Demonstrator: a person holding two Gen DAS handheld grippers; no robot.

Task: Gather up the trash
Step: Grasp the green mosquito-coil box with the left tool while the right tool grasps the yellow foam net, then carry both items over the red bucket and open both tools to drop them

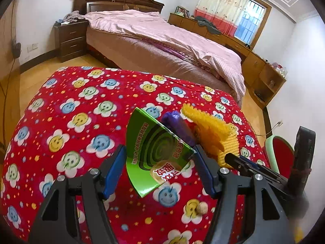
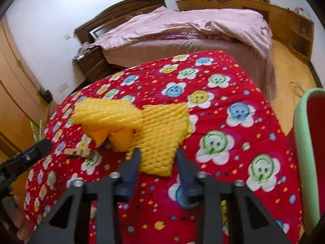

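Left gripper (image 1: 160,160) clamped on green cardboard box piece (image 1: 154,154), both blue fingers (image 1: 114,168) pressing its edges, piece lifted and tilted above red smiley-flower blanket (image 1: 71,109). Purple crumpled wrapper (image 1: 179,127) just behind the green piece, touching yellow foam net (image 1: 211,136) on its right. Small nutshell (image 1: 202,208) on blanket near, right of the left gripper. Right gripper's fingers visible at right edge, beside the yellow net.

Right gripper (image 2: 159,162) with jaws apart, nothing between them, tips just at near edge of flat yellow foam net (image 2: 162,138); contact unclear, view blurred. Second yellow foam net (image 2: 107,116), bunched, lying left of and touching the flat one. Small wooden block piece (image 2: 77,152) on red blanket (image 2: 233,142), near-left of nets. Red bin with green rim (image 2: 304,142) at right edge, beside the blanket. Pink-covered bed (image 2: 193,30) far behind, nightstand (image 2: 91,63) far left.
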